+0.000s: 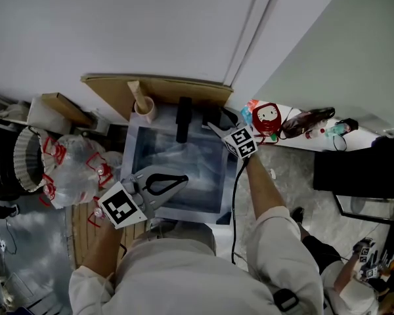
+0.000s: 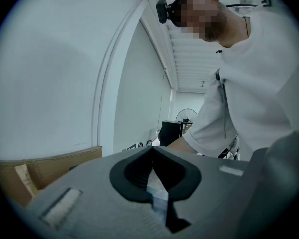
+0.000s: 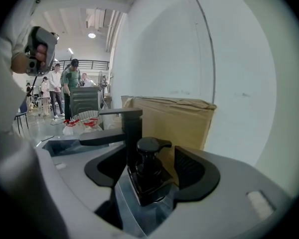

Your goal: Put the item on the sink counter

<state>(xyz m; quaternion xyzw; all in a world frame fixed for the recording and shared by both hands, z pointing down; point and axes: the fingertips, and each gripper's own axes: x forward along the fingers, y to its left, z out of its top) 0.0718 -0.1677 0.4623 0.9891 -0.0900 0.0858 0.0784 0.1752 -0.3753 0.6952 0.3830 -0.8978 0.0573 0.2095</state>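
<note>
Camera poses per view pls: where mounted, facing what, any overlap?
Head view: on the person's head, steeply down at the sink; right forearm, left gripper, right gripper show.
Left gripper view: rides that gripper, along shut jaws toward wall and cardboard; torso at right.
Right gripper view: rides that gripper, along open jaws at pump bottle and faucet; left hand top left.
Shared: cardboard in all three; faucet in head and right gripper views.

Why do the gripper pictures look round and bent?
Left gripper view: wide-angle lens, dark round border, bowed lines on the wall. Right gripper view: same bending, but the pump bottle between the jaws is sharp. Head view: straighter, evenly lit.
</note>
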